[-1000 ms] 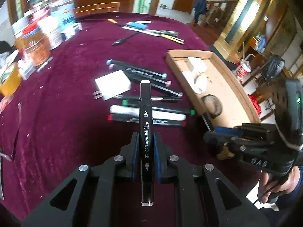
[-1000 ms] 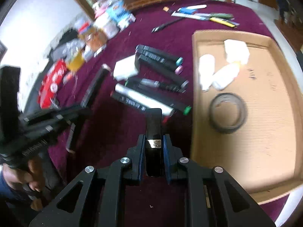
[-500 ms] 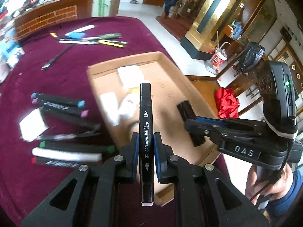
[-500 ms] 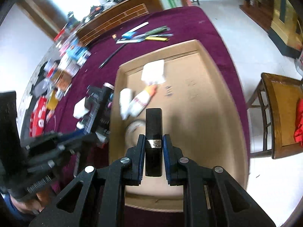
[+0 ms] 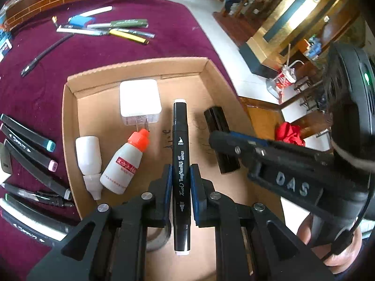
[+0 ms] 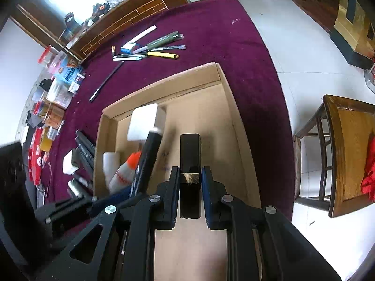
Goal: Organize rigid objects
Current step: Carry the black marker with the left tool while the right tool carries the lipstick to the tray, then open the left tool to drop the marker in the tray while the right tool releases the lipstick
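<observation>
In the left wrist view, the left gripper (image 5: 180,180) is hovering over the shallow brown cardboard tray (image 5: 70,126), its blue-padded fingers (image 5: 166,187) pressing tight on a black art marker with white end caps (image 5: 180,140). The marker's long axis is running straight along the fingers, one cap pointing toward the tray's far wall, the other back toward the camera. Bare cardboard is lying open beneath and to the right of the marker, while the tray's left part is holding a white square charger block (image 5: 140,98), a white plastic bottle (image 5: 88,157) and an orange-capped white glue bottle (image 5: 127,161). The tray's left rim is bordering the maroon velvet tablecloth (image 5: 42,89), where several black markers with coloured caps (image 5: 28,135) are lying side by side. The right gripper (image 5: 225,145) is reaching in from the right.

In the right wrist view, the right gripper (image 6: 190,182) is closing its fingers on a black rectangular bar with a gold band (image 6: 189,154), its long axis pointing away along the fingers over the tray's open middle. The tray's right wall (image 6: 236,126) is standing near the table edge, with white tiled floor (image 6: 293,53) and a wooden chair (image 6: 346,154) beyond.
</observation>
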`<state>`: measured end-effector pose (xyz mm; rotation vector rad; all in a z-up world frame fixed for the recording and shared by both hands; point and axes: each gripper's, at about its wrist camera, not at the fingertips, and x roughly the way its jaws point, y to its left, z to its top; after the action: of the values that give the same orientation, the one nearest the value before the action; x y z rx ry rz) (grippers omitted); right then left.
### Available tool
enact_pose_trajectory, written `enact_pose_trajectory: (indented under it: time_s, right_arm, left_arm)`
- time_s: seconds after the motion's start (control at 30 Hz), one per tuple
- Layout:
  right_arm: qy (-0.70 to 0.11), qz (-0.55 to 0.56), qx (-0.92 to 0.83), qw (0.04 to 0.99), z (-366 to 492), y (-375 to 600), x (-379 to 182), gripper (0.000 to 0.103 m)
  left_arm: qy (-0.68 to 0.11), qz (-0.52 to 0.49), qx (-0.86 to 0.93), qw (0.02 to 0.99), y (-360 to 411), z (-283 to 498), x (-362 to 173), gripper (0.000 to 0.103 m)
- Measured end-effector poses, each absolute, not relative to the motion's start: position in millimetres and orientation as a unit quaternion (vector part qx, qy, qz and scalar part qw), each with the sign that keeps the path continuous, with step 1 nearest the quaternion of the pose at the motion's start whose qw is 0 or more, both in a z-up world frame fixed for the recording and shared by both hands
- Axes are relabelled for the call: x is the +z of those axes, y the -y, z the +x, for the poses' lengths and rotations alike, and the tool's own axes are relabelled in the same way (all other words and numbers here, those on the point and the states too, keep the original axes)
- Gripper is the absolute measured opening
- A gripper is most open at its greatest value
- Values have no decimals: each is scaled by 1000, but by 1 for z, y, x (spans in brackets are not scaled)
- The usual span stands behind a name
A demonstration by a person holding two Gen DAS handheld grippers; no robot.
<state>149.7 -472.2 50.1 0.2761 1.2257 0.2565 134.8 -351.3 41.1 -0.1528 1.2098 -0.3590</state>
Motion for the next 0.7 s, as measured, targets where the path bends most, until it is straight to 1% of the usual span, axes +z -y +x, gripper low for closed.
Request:
enact_pose_trajectory:
  time_s: [0.47,0.53,0.57,0.6,0.63,0.67,0.7]
  right_arm:
    - [-579,112,134,797,162,459,38,16]
    - [-578,110,132,798,161,459,38,16]
    - [-579,111,131,797,161,459,38,17]
    - [-580,115,133,795,161,459,38,19]
    - [-580,119,135,795,161,459,39,27]
    - [-579,120,134,795,160,459,40,36]
    - [-578,121,137,795,160,458,41,37]
  left_arm:
    - [-565,-77,-157,807,342,132,30,12]
    - [-567,-80,-163,804,340,132,29,13]
    - [-568,-81,-164,802,340,131,29,15]
    - [-569,-81,-166,801,340,130,29,20]
    - [-568,-83,-170,801,339,128,30,27]
    - [-567,-85,-173,801,338,127,32,31]
    - [-564,-85,-175,803,338,124,35,40]
